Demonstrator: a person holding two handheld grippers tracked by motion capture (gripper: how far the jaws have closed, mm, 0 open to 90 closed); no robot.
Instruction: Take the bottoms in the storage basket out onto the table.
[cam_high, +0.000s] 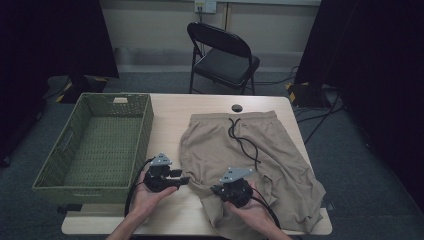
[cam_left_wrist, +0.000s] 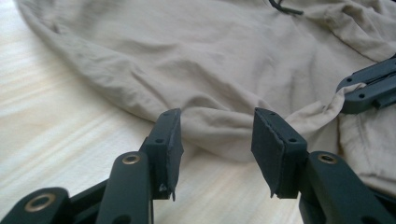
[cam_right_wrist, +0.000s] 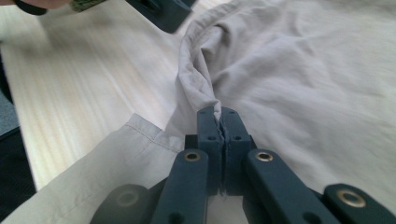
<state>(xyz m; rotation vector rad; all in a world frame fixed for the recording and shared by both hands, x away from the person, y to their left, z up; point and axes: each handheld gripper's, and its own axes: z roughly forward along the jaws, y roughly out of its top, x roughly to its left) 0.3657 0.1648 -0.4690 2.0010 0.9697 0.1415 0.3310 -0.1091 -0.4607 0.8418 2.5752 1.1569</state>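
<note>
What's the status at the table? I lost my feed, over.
Left gripper open, jaws at the shorts' edge. Right gripper shut on shorts fabric. Basket to the left, apart from the shorts. Nothing in the way.

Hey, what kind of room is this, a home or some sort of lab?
Probably a lab or recording room: black curtains at both sides, a folding chair, cables on the carpet.

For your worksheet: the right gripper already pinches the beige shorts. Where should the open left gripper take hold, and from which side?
Probably the rolled fabric edge of the shorts, lying just ahead between the left gripper's open jaws. Come in low from the bare table side: that fold stands raised, offering a ridge to close on, beside the right gripper's pinch.
</note>
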